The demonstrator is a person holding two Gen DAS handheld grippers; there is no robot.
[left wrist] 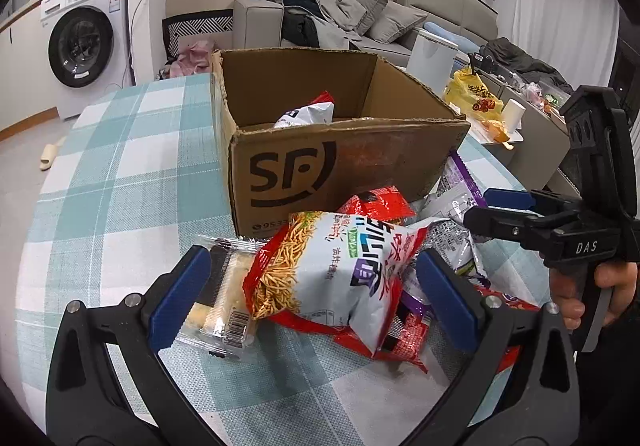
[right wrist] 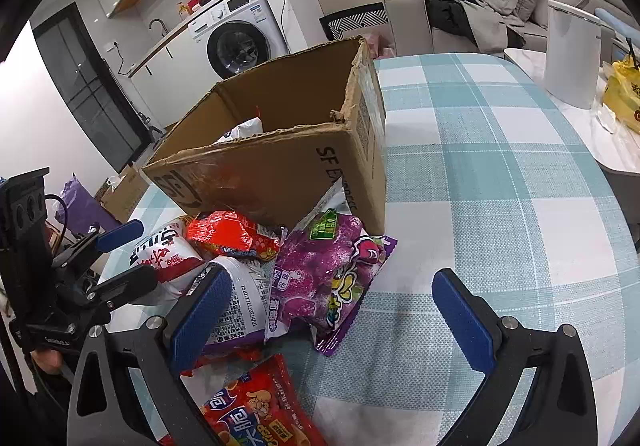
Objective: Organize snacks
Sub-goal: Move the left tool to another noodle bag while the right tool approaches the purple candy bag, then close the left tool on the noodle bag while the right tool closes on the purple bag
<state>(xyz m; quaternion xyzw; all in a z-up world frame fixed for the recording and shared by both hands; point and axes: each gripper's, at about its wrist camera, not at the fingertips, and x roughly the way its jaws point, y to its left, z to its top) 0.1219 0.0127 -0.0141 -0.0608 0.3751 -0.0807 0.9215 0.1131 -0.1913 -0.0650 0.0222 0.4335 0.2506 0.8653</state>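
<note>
Snacks, loose pile: lies on the checked worktop (right wrist: 500,174) against the near wall of the open SF cardboard box (left wrist: 340,166). One white-and-red packet (left wrist: 308,112) is already inside the box.

Contents of pile, as visible: noodle-snack bag (left wrist: 332,270), red and white, on top; clear-wrapped cake bar (left wrist: 224,306) just beside it; small red packet (right wrist: 234,234) against the box; purple candy bag (right wrist: 324,278); grey-backed bag (right wrist: 240,298) with printed text; red crisp bag (right wrist: 256,410) nearest the right camera.

Left claw (left wrist: 312,302): wide, straddling the noodle-snack bag and the cake bar; whether the pads touch either cannot be told. Held low, pointing toward the box.

Right claw (right wrist: 332,322): wide, holding nothing, hovering low over the purple candy bag; its left pad sits at the grey-backed bag, its right pad over bare cloth. In the left view a hand (left wrist: 592,298) wraps its pistol handle, claw aimed sideways into the pile.

Hazards, judged:
- Left claw may close on two items at once; the slippery wrapper could slide out on the lift.
- Air-filled bags may crush or squirt free under a firm pinch.
- Both claws work one pile at close quarters; collision likely if both close in.
- Overlapped packets may drag neighbours off the worktop edge.
</note>
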